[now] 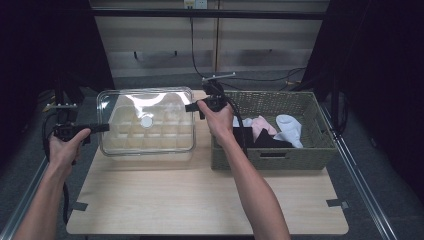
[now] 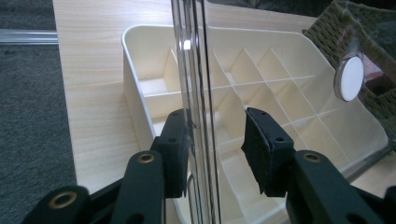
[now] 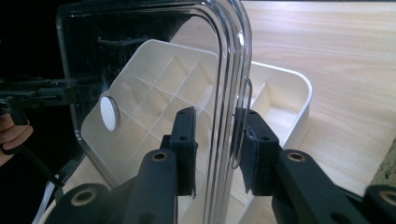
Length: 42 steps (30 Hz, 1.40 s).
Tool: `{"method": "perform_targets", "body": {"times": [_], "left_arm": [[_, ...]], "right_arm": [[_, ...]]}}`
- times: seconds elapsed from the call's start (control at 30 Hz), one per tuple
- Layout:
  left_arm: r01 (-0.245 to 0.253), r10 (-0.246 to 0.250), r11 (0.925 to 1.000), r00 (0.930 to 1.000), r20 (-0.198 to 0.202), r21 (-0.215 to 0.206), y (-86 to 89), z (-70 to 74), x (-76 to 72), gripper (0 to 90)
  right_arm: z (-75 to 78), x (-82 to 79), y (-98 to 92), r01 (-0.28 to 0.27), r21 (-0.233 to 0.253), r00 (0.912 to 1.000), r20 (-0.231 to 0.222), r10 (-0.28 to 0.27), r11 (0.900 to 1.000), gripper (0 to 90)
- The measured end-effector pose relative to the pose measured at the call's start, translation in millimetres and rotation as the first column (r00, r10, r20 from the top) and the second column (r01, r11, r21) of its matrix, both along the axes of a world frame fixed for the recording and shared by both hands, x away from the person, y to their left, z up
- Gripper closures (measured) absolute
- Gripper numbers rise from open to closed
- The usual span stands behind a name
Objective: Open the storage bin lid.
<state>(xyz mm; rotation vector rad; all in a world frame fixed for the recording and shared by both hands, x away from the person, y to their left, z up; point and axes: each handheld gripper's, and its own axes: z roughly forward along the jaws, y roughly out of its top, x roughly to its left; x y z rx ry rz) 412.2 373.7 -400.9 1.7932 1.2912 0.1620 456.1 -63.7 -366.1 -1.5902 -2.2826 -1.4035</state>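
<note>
So the left gripper [image 1: 102, 127] sits at the left edge of the clear lid [image 1: 145, 107], and in the left gripper view its jaws straddle that lid's rim [image 2: 198, 116] with the left pad right up against the plastic and the right pad a little off it, so it's a narrow-ish gap around the edge rather than a firm clamp as far as the pictures tell. Right beyond and under those jaws is the cream organizer tray [image 2: 261, 88], split into lots of little compartments, and the lid's white round knob [image 2: 350, 78] shows off to the far right of the jaws. Moving across, the lid covers the tray with a glare patch on top, and the whole thing sits on the light wooden table [image 1: 200, 200]. The right gripper [image 1: 192, 107] is at the lid's right edge, held in the person's right hand [image 1: 217, 120]. In the right gripper view its jaws stand either side of the lid's curved rim [image 3: 231, 93], fairly narrow, both pads close to or touching the plastic, with the tray just past them and the knob [image 3: 109, 114] off to the left. Just to the right of that hand is a woven basket [image 1: 280, 102] holding white, pink and black socks [image 1: 290, 127].
</note>
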Motion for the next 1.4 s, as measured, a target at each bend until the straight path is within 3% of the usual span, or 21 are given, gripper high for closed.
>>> {"method": "perform_targets", "body": {"times": [0.1,0.6,1.0,1.4], "left_arm": [[-0.004,0.004,0.9996,1.0000,0.000,-0.029,2.6,-0.5,-2.5,64.3],[0.013,-0.012,0.9994,0.9992,0.039,-0.032,5.2,10.6,-17.4,67.9],[0.012,-0.011,0.9994,0.9993,0.037,-0.034,9.6,11.2,-26.3,67.6],[-0.003,0.006,0.9984,0.9987,0.052,-0.057,13.4,5.3,-48.3,67.9]], "right_arm": [[4.2,-4.6,-1.8,-0.009,0.017,0.9999,0.015,0.008,1.000,70.7],[-0.8,-21.5,-6.8,-0.017,0.037,0.9998,0.008,0.017,0.999,69.7],[-3.1,-34.8,-4.8,-0.033,0.050,0.9994,0.005,0.033,0.998,70.7],[-8.5,-52.6,-3.0,-0.064,0.040,0.9980,0.005,0.064,0.997,71.1]]}}
